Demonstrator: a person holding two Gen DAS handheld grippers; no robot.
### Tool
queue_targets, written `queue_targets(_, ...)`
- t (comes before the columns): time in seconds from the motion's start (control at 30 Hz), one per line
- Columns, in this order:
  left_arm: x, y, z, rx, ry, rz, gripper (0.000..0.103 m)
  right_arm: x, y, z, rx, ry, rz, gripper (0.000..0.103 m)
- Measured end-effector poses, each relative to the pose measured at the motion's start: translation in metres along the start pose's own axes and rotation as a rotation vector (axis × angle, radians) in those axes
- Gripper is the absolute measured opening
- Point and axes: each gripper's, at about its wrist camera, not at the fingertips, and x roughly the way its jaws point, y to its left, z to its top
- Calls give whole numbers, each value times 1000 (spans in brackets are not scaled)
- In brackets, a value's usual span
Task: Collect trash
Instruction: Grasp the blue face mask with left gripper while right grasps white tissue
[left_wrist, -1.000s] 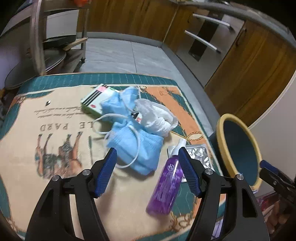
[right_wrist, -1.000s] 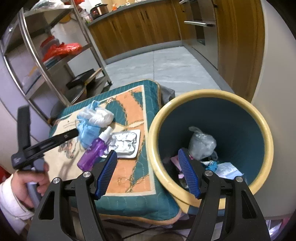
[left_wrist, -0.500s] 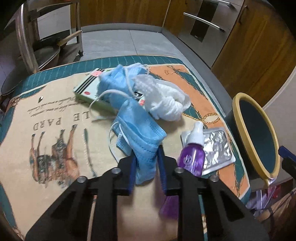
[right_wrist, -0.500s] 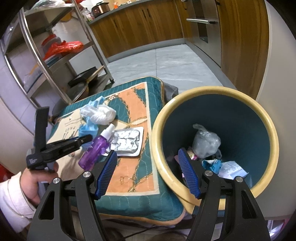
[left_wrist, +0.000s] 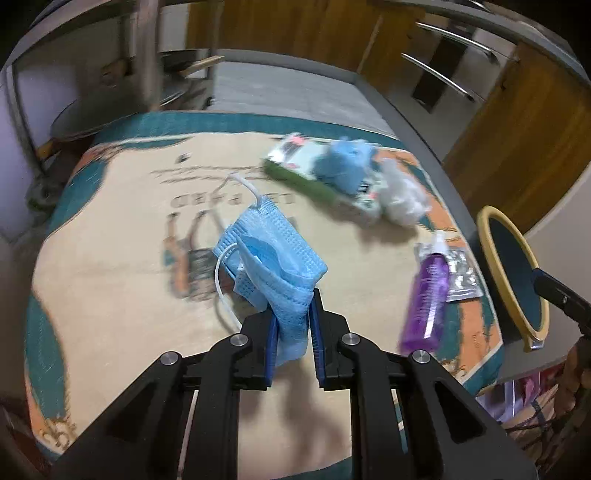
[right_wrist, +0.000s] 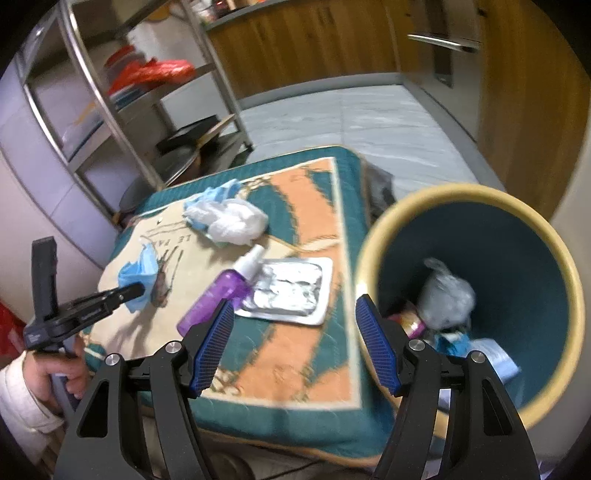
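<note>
Your left tool (left_wrist: 291, 325) is clamped on a blue face mask (left_wrist: 273, 258), its pads pinching the folded lower end while the rest hangs above the printed cloth (left_wrist: 110, 258) covering the table, toward the table's left side. Your right tool (right_wrist: 295, 347) stands wide apart with nothing between its pads, hovering over the table's near right edge beside the yellow-rimmed bin (right_wrist: 554, 258). The bin sits just off the table's right edge and holds a knotted clear bag (right_wrist: 447, 295) and other scraps. On the cloth near that right edge, a purple spray bottle (right_wrist: 218, 295) lies on its side, touching a foil blister tray (right_wrist: 291, 291). Toward the far edge sit a crumpled white wad (right_wrist: 236, 221), another blue mask (left_wrist: 347, 162) and a flat box (left_wrist: 295, 162), bunched together.
</note>
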Motion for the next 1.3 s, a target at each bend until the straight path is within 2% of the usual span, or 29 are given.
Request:
queue_targets(0.17, 1, 15, -1, -57, -2, 6, 16, 31, 25, 23, -75, 46, 30, 70)
queue_targets(0.43, 13, 13, -8, -43, 22, 10, 17, 83, 57, 64, -148, 96, 44, 70)
queue_targets(0.7, 17, 13, -13, -28, 19, 12, 22, 136, 79, 78, -256, 179, -12, 69)
queue_targets(0.73, 17, 13, -13, -25, 18, 14, 22, 141, 79, 77, -263, 189, -21, 62)
queue_targets(0.77, 17, 13, -13, -23, 17, 14, 22, 145, 78, 76, -262, 198, -23, 51)
queue_targets(0.8, 17, 13, -13, -23, 17, 14, 22, 148, 77, 76, -260, 205, -25, 46)
queue_targets(0.87, 17, 13, -13, -27, 13, 13, 22, 147, 74, 73, -257, 200, -22, 30)
queue_targets(0.93, 17, 12, -14, -27, 7, 19, 22, 142, 72, 69, -259, 194, -17, 25)
queue_targets(1.13, 16, 6, -17, -9, -7, 52, 22, 108, 63, 65, -230, 130, 10, 23)
queue_targets(1.3, 13, 6, -18, -16, 0, 48, 22, 73, 61, 63, -214, 71, 43, 23)
